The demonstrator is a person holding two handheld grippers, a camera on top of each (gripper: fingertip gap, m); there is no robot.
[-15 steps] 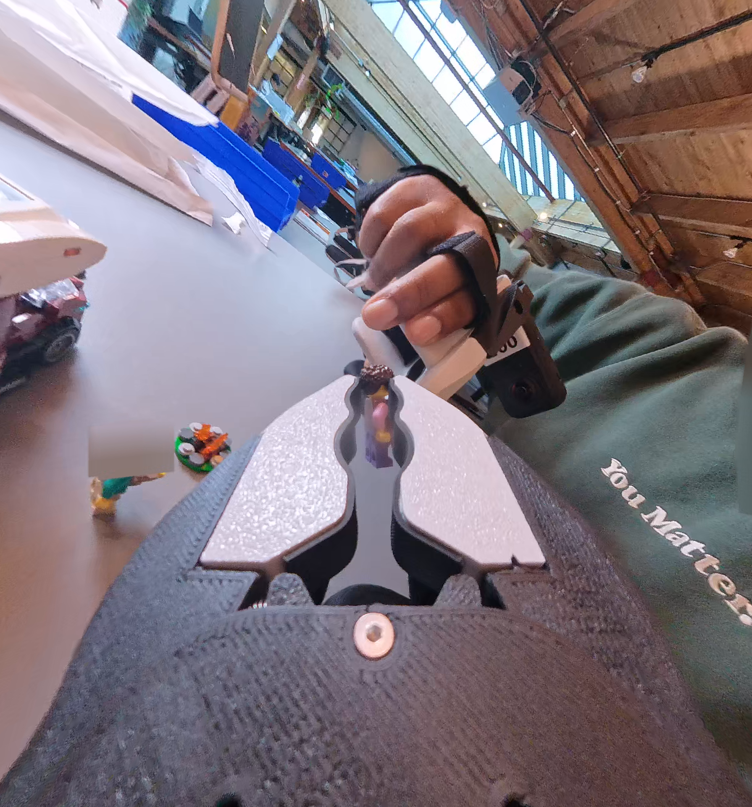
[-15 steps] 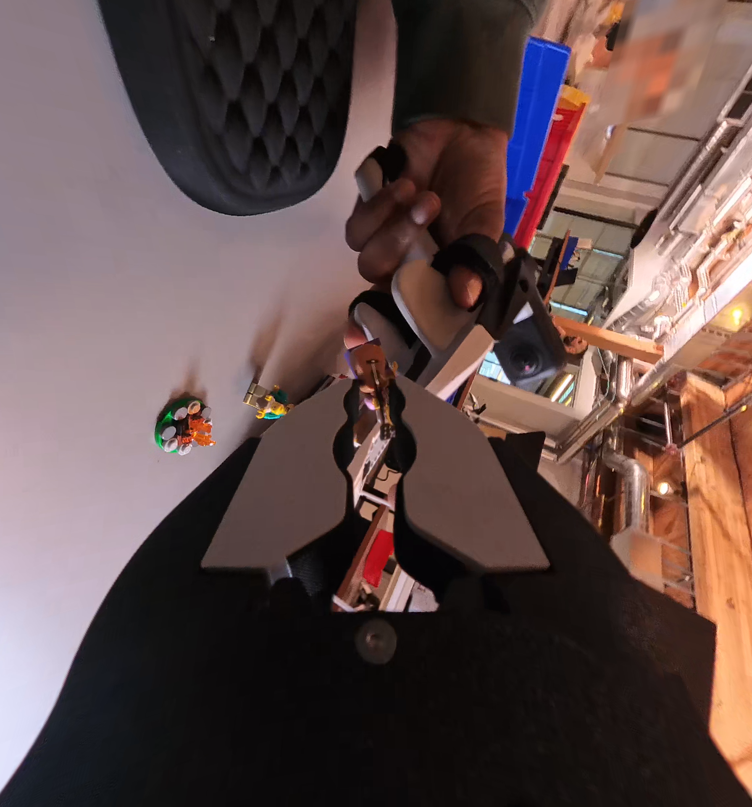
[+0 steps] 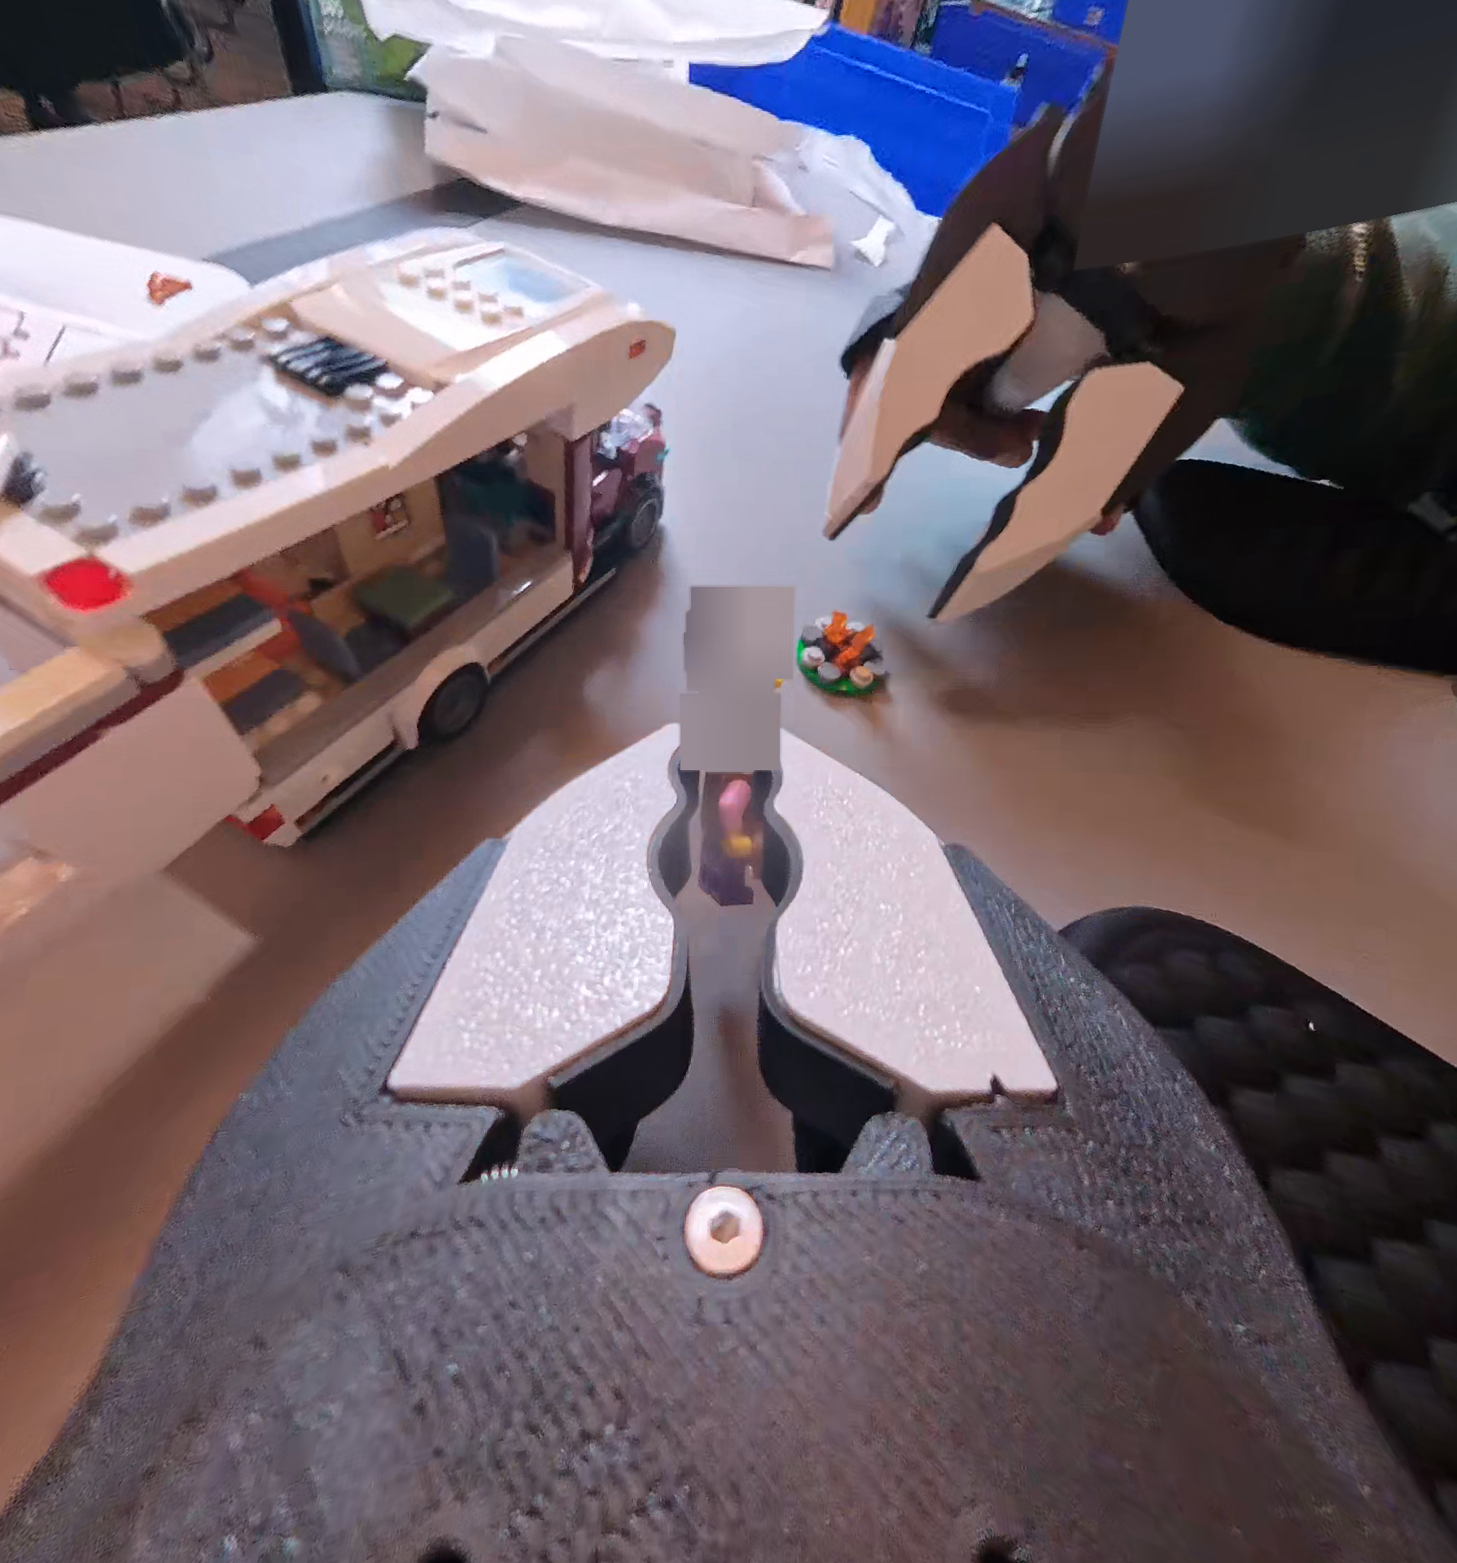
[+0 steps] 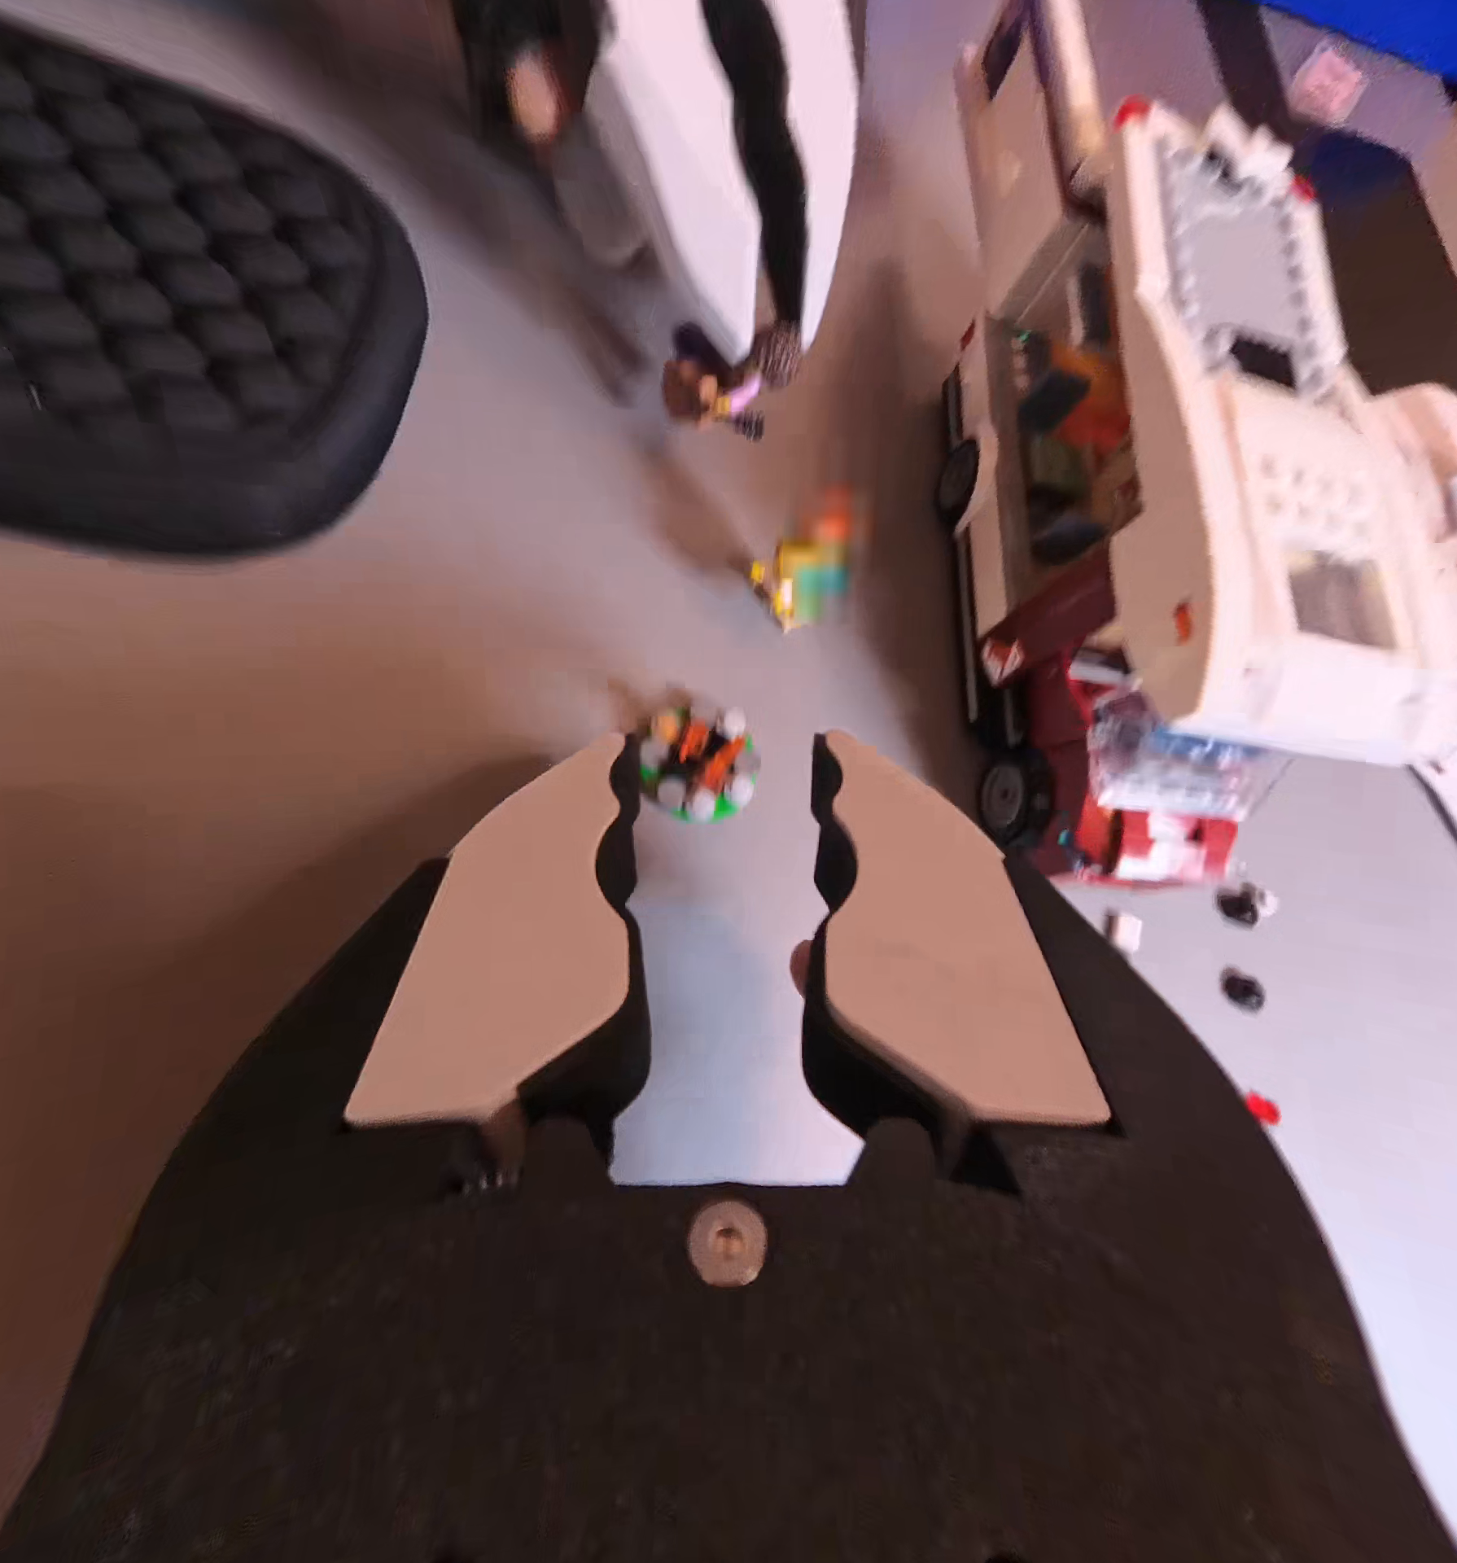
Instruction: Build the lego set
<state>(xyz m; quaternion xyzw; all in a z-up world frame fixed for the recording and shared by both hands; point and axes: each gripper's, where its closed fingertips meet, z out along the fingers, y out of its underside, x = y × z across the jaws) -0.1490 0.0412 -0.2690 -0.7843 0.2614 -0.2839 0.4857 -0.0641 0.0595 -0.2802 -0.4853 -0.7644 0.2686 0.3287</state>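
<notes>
My left gripper (image 3: 729, 765) is shut on a small toy minifigure (image 3: 729, 846) with a pink and purple body, held upright between the pads. It shows with brown hair in the right wrist view (image 4: 708, 397), at the tips of the left gripper (image 4: 772, 355). My right gripper (image 4: 718, 744) is open and empty. It hovers over a round green campfire piece (image 4: 700, 774) that lies on the table close to its left finger (image 4: 539, 846). The left wrist view shows the right gripper (image 3: 886, 571) apart from the campfire piece (image 3: 843, 655).
A white toy camper van (image 3: 285, 507) with an open side stands left on the brown table (image 3: 1046, 803). A green and yellow minifigure (image 4: 810, 567) lies between campfire and van. A black mat (image 3: 1300, 1099), white paper bags (image 3: 624, 144), blue bins (image 3: 877, 110) and small loose pieces (image 4: 1241, 985) surround them. There is about 10 centimeters between the tips of the two grippers. The right gripper is farther from the white toy camper van (image 3: 285, 507), some 15 centimeters, than the left, some 8 centimeters. The right camera catches it too, in the right wrist view (image 4: 1137, 220).
My right gripper opened, let go of the minifigure both grippers held, and moved down over the campfire piece. My left gripper kept the minifigure and swung down toward the table.
</notes>
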